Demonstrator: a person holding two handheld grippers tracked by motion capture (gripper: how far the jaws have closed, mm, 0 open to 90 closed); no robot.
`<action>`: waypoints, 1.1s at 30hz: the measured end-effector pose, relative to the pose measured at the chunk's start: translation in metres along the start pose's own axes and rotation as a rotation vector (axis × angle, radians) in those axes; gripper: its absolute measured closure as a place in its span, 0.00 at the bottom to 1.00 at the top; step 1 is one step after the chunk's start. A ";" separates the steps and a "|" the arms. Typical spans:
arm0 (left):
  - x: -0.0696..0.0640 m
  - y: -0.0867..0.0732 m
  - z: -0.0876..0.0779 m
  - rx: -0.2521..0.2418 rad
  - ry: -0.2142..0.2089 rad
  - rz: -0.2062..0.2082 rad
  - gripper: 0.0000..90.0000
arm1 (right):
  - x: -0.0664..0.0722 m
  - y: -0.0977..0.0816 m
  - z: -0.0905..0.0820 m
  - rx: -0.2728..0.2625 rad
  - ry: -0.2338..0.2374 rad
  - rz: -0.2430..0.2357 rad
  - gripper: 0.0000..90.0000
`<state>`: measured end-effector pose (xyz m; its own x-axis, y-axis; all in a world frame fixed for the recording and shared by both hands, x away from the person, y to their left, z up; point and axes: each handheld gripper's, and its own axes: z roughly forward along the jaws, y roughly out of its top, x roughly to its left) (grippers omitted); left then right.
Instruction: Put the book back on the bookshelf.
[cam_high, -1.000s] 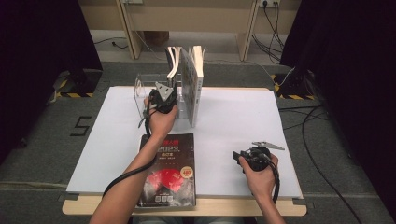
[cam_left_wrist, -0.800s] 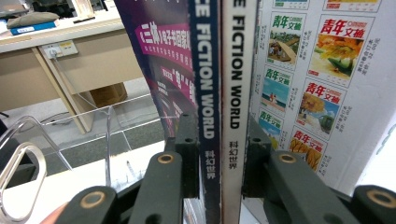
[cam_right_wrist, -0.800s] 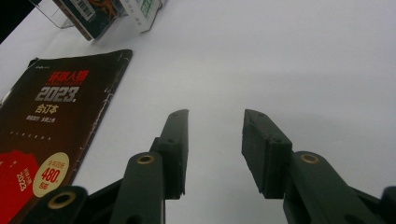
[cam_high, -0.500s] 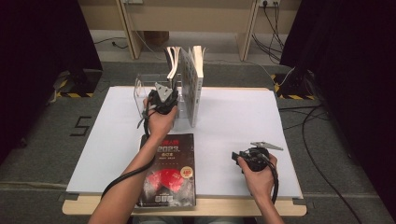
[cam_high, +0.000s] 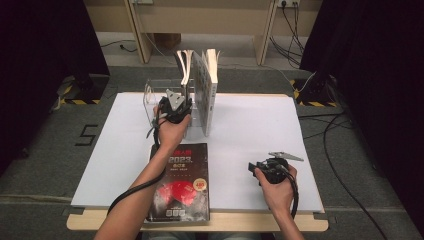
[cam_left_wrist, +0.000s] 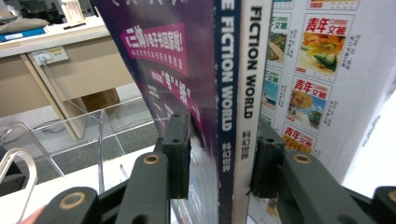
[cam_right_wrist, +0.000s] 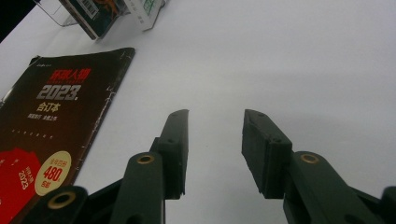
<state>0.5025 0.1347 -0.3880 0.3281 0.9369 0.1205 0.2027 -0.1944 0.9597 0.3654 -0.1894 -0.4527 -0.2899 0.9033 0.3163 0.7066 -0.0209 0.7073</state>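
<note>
Two "Science Fiction World" magazines, one with a dark blue spine (cam_left_wrist: 229, 93) and one with a white spine (cam_left_wrist: 252, 84), stand upright in a clear rack (cam_high: 150, 95). My left gripper (cam_high: 180, 104) (cam_left_wrist: 219, 128) straddles both spines. Its jaws have just been opening, and the pads stand close beside the covers without pressing on them. A white magazine with small cover pictures (cam_high: 210, 85) (cam_left_wrist: 317, 84) stands just to the right. My right gripper (cam_high: 254, 167) (cam_right_wrist: 215, 116) rests open and empty over the white table (cam_high: 250, 125).
A black book marked 2023 (cam_high: 182, 182) (cam_right_wrist: 46, 116) lies flat near the table's front edge, between my forearms. The rack's clear dividers (cam_left_wrist: 100, 135) stand left of the magazines. Cables lie on the floor at the right, and wooden furniture legs stand behind the table.
</note>
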 end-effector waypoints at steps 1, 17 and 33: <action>0.000 0.000 -0.001 0.002 -0.003 0.001 0.71 | 0.000 0.000 0.000 0.002 0.000 0.001 0.69; 0.000 0.003 0.002 -0.005 -0.024 -0.049 0.66 | 0.000 0.000 -0.001 -0.003 -0.002 0.005 0.69; 0.000 0.032 -0.001 -0.082 -0.050 -0.094 0.59 | -0.001 0.002 -0.003 -0.012 -0.004 0.002 0.69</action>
<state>0.5076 0.1288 -0.3574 0.3571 0.9339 0.0184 0.1590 -0.0802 0.9840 0.3646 -0.1918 -0.4497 -0.2860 0.9049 0.3152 0.6992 -0.0278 0.7144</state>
